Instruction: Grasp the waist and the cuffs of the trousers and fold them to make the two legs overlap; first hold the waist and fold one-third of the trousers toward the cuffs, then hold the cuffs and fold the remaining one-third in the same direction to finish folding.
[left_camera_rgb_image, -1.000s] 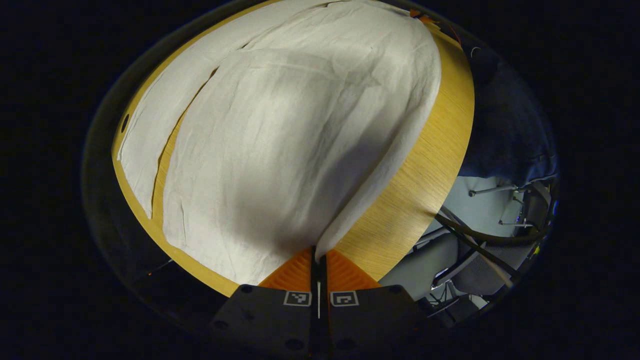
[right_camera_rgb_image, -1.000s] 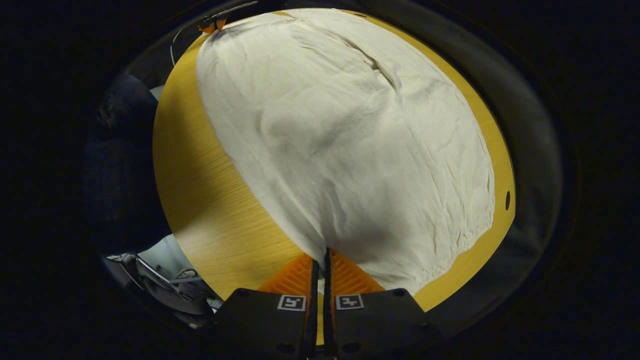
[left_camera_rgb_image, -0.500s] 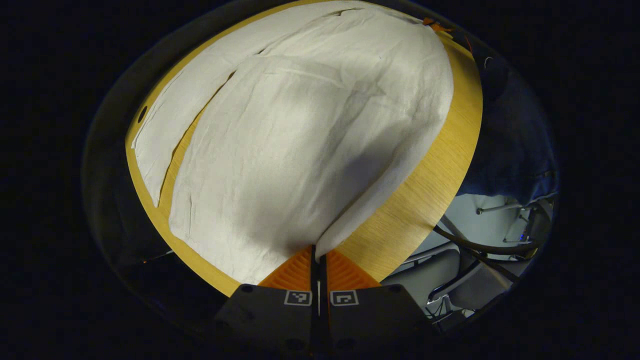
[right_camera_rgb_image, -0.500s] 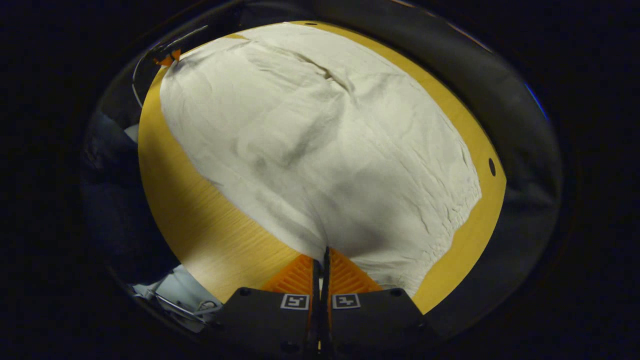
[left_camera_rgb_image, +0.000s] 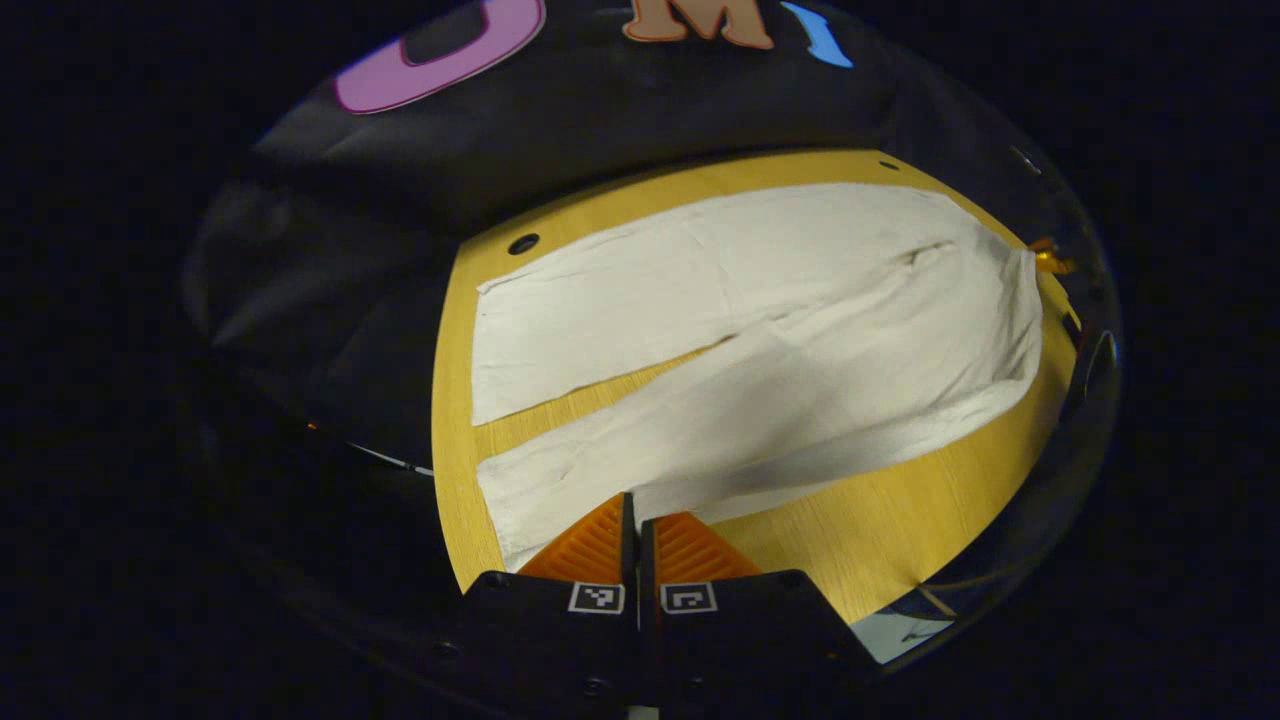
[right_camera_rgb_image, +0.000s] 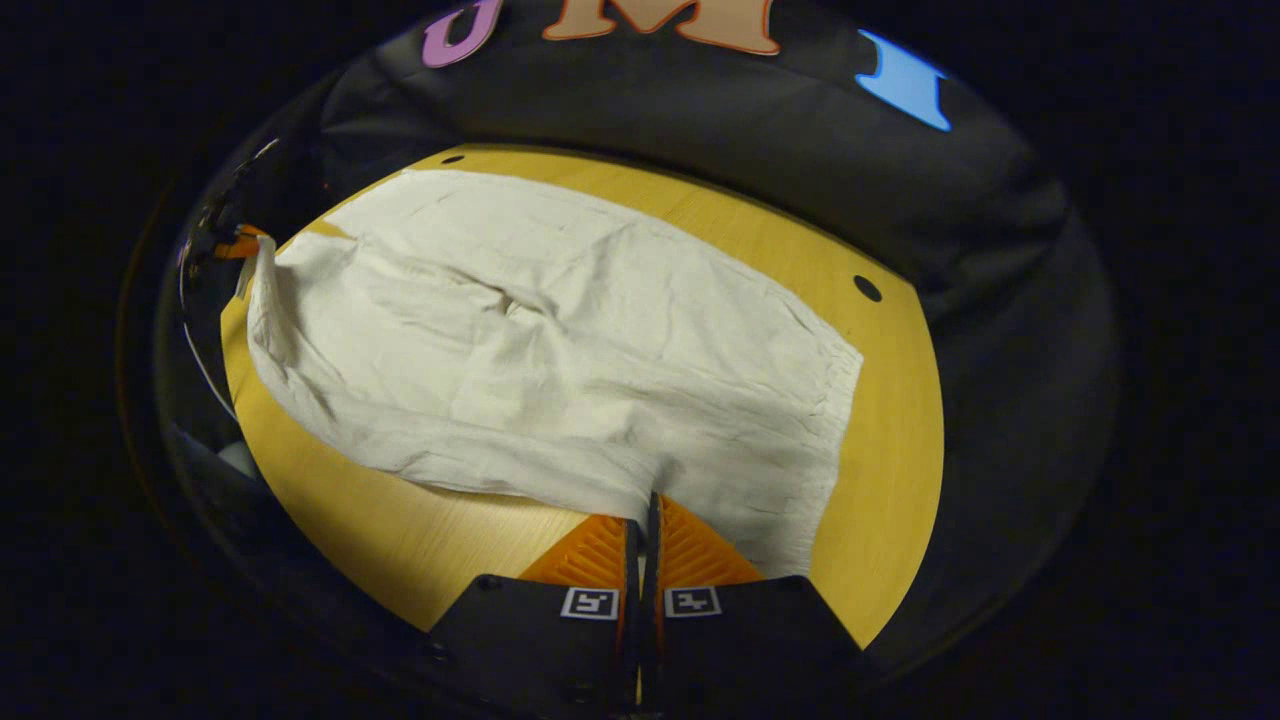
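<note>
White trousers (left_camera_rgb_image: 800, 330) lie spread on a wooden table (left_camera_rgb_image: 860, 520), legs apart. In the left gripper view the far leg (left_camera_rgb_image: 600, 310) lies flat, and the near leg (left_camera_rgb_image: 720, 430) runs to my left gripper (left_camera_rgb_image: 630, 497), which is shut on its near edge by the cuff. In the right gripper view my right gripper (right_camera_rgb_image: 648, 497) is shut on the near edge of the trousers (right_camera_rgb_image: 560, 340), close to the gathered waistband (right_camera_rgb_image: 838, 400). The cloth's near edge is raised between the two grippers. Each view catches the other gripper at the far end: the right gripper (left_camera_rgb_image: 1048, 260), the left gripper (right_camera_rgb_image: 235, 243).
The booth's black cloth wall (right_camera_rgb_image: 700, 130) hangs behind the table. Small round holes sit in the tabletop near its far edge (left_camera_rgb_image: 523, 243) (right_camera_rgb_image: 867, 288). Bare wood runs along the near side (right_camera_rgb_image: 400, 530), ending at the table's front edge.
Both grippers have tilted up and drawn back while still gripping the cloth. The views went from close over the fabric to the whole trousers and the wall behind.
</note>
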